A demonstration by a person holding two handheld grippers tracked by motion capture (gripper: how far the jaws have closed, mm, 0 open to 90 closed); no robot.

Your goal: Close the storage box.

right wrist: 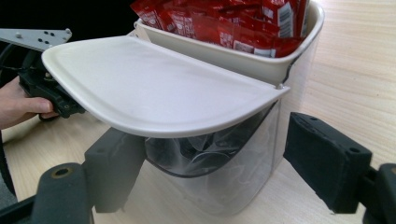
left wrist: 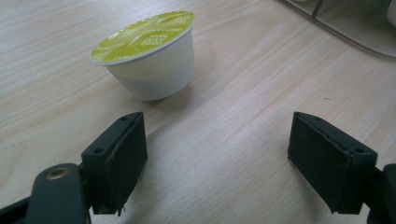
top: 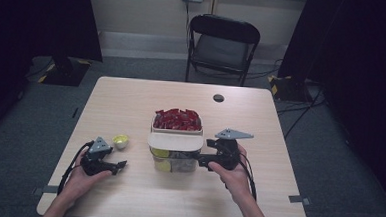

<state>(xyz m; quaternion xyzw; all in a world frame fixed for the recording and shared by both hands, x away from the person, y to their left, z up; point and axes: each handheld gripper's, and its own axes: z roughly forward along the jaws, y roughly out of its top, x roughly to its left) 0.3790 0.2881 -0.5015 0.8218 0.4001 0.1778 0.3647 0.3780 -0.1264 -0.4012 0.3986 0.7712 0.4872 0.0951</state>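
1. Left gripper view shows the coffee capsule (left wrist: 148, 56) standing upside-down on the wooden table (left wrist: 233, 154), wide foil-lidded face up and tilted slightly, narrow base down. It looks light and thin-walled: stiff enough to pinch, but a hard squeeze could dent the plastic, and the smooth tapered wall may slip upward out of the pads. My judgement is that the best hold is across the white side wall, just under the green rim, so the rim acts as a stop.
2. Ahead of the left gripper (left wrist: 217, 144) the capsule sits beyond the jaw tips and off toward the left jaw, not between them. The jaws stand wide apart with nothing but bare table between them.
3. From the high view, the left gripper (top: 120, 164) rests near the table's left front, and the capsule (top: 120, 142) lies just beyond it, left of the clear dispenser (top: 174, 160).
4. That dispenser carries a cream tray (top: 175, 140) across its front and red sachets (top: 178, 119) piled in the top bin; more capsules show through its clear lower wall. It seems rigid and fairly light, so it could slide if nudged.
5. Right gripper view has the right gripper (right wrist: 210, 158) close against the dispenser (right wrist: 243, 172), its jaws open on either side of the clear lower wall under the tray (right wrist: 154, 93), not pressing on it as far as I can tell.
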